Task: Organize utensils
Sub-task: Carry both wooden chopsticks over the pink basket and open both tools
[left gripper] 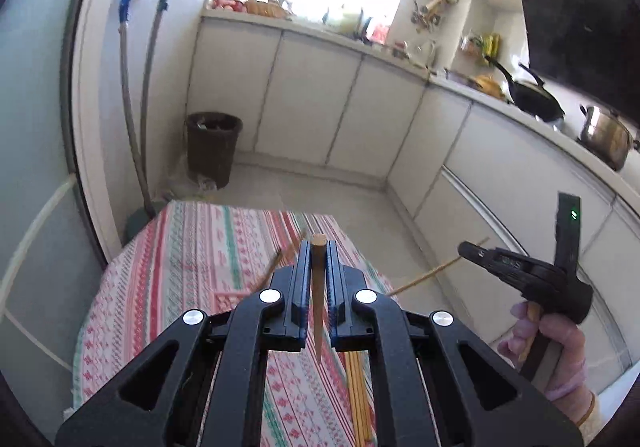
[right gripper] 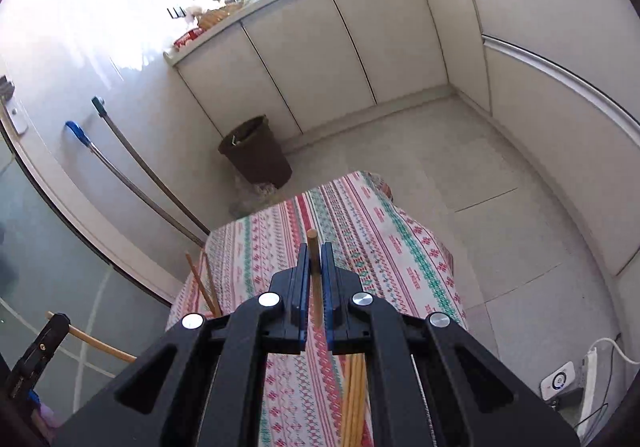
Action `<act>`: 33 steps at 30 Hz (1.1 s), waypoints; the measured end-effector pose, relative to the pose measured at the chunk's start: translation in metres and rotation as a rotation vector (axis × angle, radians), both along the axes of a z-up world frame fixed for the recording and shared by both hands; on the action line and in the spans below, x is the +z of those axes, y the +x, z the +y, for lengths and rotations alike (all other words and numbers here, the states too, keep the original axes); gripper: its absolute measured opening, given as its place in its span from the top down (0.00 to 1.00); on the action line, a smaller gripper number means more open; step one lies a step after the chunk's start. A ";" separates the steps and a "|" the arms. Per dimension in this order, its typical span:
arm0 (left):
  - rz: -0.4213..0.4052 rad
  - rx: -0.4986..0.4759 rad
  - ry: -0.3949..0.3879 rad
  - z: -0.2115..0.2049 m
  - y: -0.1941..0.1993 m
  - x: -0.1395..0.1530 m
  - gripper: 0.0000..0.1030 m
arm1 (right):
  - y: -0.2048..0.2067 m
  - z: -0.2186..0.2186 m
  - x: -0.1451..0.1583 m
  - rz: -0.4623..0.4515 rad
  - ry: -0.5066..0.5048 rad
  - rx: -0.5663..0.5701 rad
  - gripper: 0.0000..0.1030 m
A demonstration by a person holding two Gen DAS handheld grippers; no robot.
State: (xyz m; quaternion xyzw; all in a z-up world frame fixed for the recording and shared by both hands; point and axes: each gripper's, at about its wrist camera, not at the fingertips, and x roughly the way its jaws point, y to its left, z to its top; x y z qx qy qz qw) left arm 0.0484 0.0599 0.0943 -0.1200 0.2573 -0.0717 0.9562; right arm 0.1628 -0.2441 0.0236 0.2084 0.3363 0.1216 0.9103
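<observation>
My left gripper (left gripper: 319, 247) is shut on a brown wooden chopstick (left gripper: 318, 311), held upright above the striped tablecloth (left gripper: 192, 247). To its right, my right gripper (left gripper: 468, 249), held in a person's hand (left gripper: 556, 343), grips a second chopstick (left gripper: 424, 275). In the right wrist view the right gripper (right gripper: 316, 251) is shut on that chopstick (right gripper: 313, 247). The left gripper (right gripper: 56, 321) shows at the lower left with its stick (right gripper: 100, 345). A bundle of yellow chopsticks (right gripper: 354, 399) lies on the cloth (right gripper: 380, 239) below the grippers, also in the left view (left gripper: 356, 399). Two more chopsticks (right gripper: 204, 283) lean by the table's left side.
A dark waste bin (right gripper: 256, 151) stands on the floor beyond the table, beside two mop handles (right gripper: 132, 175). White cabinets (left gripper: 312, 103) line the walls. A wok (left gripper: 532, 97) and a steel pot (left gripper: 604, 135) sit on the counter. A power strip (right gripper: 592, 367) lies on the floor at right.
</observation>
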 end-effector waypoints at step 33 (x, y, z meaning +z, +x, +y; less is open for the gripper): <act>0.095 0.356 -0.216 0.124 0.035 -0.019 0.58 | 0.042 0.103 -0.001 0.070 0.158 0.201 0.94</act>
